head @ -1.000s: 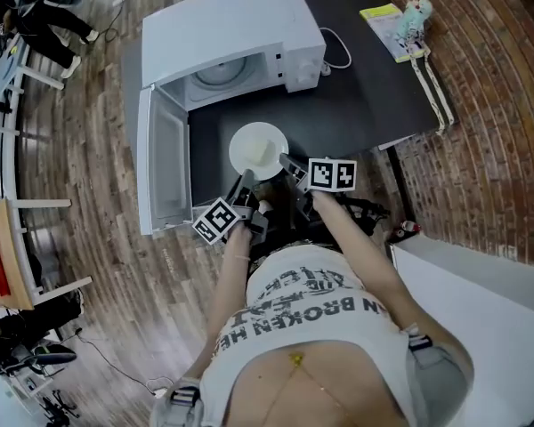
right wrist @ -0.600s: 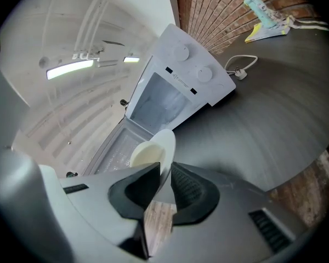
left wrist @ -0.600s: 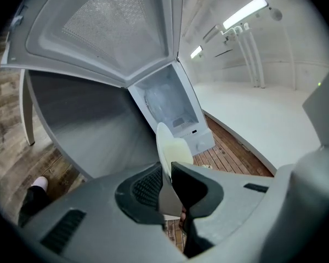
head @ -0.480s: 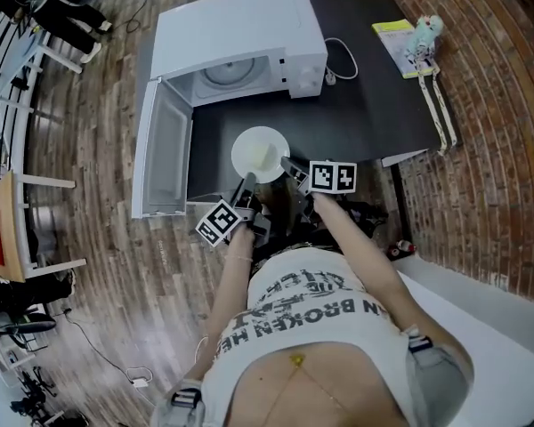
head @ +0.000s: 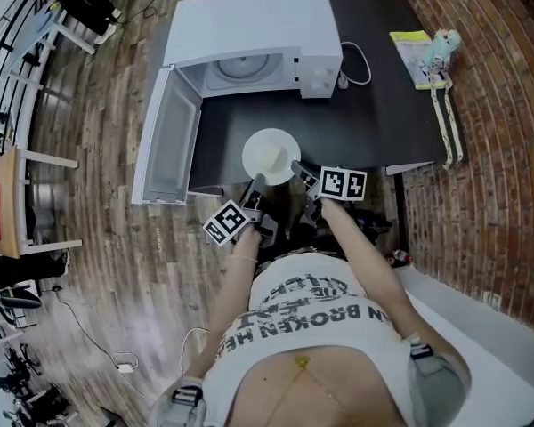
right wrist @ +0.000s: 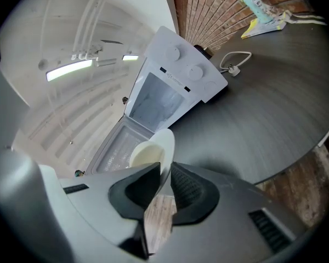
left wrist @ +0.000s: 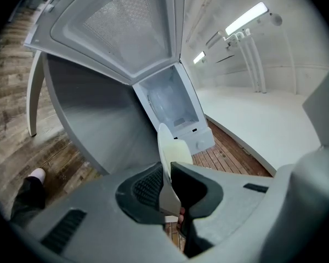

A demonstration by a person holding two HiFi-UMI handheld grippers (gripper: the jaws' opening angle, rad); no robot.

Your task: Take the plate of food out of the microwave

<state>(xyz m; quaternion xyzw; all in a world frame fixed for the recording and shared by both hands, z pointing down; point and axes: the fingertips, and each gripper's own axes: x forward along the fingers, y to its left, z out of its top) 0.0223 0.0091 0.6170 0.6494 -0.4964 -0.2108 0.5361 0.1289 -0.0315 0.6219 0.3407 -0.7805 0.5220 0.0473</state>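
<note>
Left claw (head: 256, 183): jaws narrow and closing, with the near-left rim of the plate (head: 271, 154) between the pads. In the left gripper view the dark ribbed pads sit against either face of the thin white rim. The left marker cube (head: 227, 221) lies behind it, toward the person.

Right claw (head: 295, 165): jaws narrow, clamped on the near-right rim of the same plate. In the right gripper view the rim runs up between the two pads and both pads meet it. The right marker cube (head: 342, 184) sits just behind.

Plate: round, white, carrying pale yellowish food (head: 268, 157) on its upper face. It is outside the microwave (head: 249, 25), over the dark table (head: 374, 114), in front of the open cavity and near the table's front edge. Whether its base touches the table cannot be told from any view.

Microwave: white, standing at the back left of the table. The door (head: 165, 145) is swung fully open to the left and juts out past the table edge over the wooden floor (head: 98, 238). The round turntable (head: 243, 64) shows inside the cavity, with nothing on it. The control panel with two knobs is on the right side of the front.

Elsewhere on the table: a white cable (head: 354, 60) loops beside the microwave's right side. At the far right corner lie a yellow booklet (head: 409, 47) and a small pale toy figure (head: 443, 44), well apart from the plate.
</note>
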